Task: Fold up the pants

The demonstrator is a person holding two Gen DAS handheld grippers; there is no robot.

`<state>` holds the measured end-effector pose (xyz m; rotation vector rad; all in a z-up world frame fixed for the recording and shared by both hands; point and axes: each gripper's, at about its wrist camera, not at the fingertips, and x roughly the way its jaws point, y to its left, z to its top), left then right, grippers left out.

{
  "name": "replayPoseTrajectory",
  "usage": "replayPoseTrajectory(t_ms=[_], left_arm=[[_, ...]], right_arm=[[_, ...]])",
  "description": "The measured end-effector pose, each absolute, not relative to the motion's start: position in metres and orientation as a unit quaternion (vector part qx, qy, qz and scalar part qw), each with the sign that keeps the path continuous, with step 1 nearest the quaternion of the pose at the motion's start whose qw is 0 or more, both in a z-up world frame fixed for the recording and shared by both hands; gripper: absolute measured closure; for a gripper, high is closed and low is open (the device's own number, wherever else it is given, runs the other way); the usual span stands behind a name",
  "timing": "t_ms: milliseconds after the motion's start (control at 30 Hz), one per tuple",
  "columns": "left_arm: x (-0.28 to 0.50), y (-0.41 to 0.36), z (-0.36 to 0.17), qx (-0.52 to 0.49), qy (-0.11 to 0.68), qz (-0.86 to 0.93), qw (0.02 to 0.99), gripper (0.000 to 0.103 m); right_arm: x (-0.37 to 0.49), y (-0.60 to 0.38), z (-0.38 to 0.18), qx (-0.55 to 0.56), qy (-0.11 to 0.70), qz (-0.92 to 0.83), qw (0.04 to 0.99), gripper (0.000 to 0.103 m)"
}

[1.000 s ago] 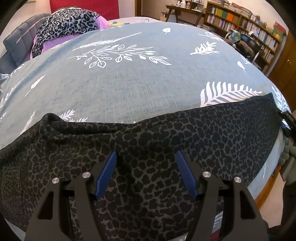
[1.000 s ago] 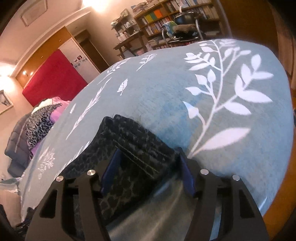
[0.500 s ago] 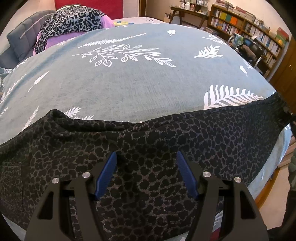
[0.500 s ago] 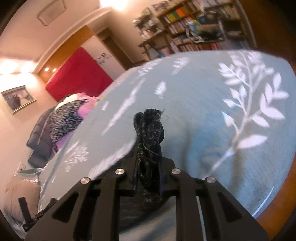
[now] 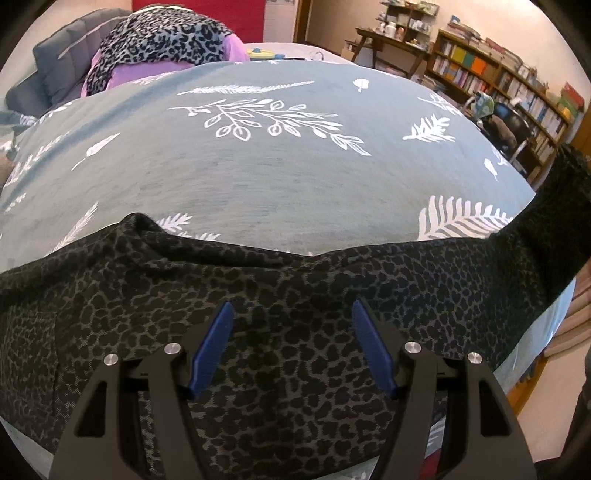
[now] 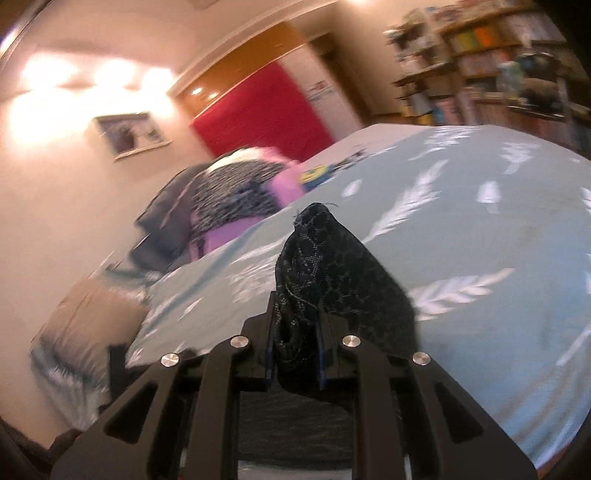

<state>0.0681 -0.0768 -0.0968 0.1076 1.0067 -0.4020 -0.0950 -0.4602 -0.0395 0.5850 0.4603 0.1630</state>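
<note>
Lay spread across the near edge of the bed (image 5: 295, 177), the dark leopard-print pants (image 5: 295, 295), stretched flat over the blue-grey bedspread with its white fern and leaf print. Hovered just above the pants, the left gripper (image 5: 291, 343), blue pads spread wide, nothing held between them, cloth visible in the gap. At the right end of the bed, the pants rose off the bedspread toward the edge of the left wrist view, one end lifted clear. Clamped on that end, the right gripper (image 6: 295, 350), fingers drawn narrow around a bunched wad of the pants (image 6: 325, 266), a peak of hem with loose threads poking out past the fingertips. Blurred by motion throughout, the right wrist view. At the head of the bed, piled together, a grey padded jacket (image 5: 55, 74), a lighter leopard-print garment (image 5: 166, 33) and a purple cloth (image 5: 147, 70). Beyond the far side of the bed, a red panel (image 6: 258, 107) on the wall, a wooden side table (image 5: 391, 40) and long bookshelves (image 5: 498, 81) packed with books; beside the bookshelves, a dark chair (image 5: 509, 122) close to the bed's far right corner. On the wall left of the red panel, a framed picture (image 6: 129, 134).
</note>
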Motion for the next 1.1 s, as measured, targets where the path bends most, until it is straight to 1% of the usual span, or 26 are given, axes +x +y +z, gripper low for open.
replayPoseTrajectory(t_ms=[267,633,833,1100], left_arm=[[0.068,-0.044,-0.095,0.016,0.483,-0.180,0.857,0.036],[0.070,0.020,-0.093,-0.029,0.478,-0.138,0.867,0.036],[0.069,0.048,-0.090,-0.049,0.474,-0.124,0.870,0.036],[0.069,0.078,-0.093,-0.068,0.477,-0.096,0.871,0.036]], right_arm=[[-0.061,-0.371,-0.027,0.261,0.250,0.193,0.912,0.086],[-0.021,-0.253,-0.044,0.208,0.320,0.289,0.878,0.086],[-0.005,-0.210,-0.071,0.186,0.359,0.312,0.860,0.086],[0.007,-0.178,-0.117,0.163,0.412,0.305,0.843,0.086]])
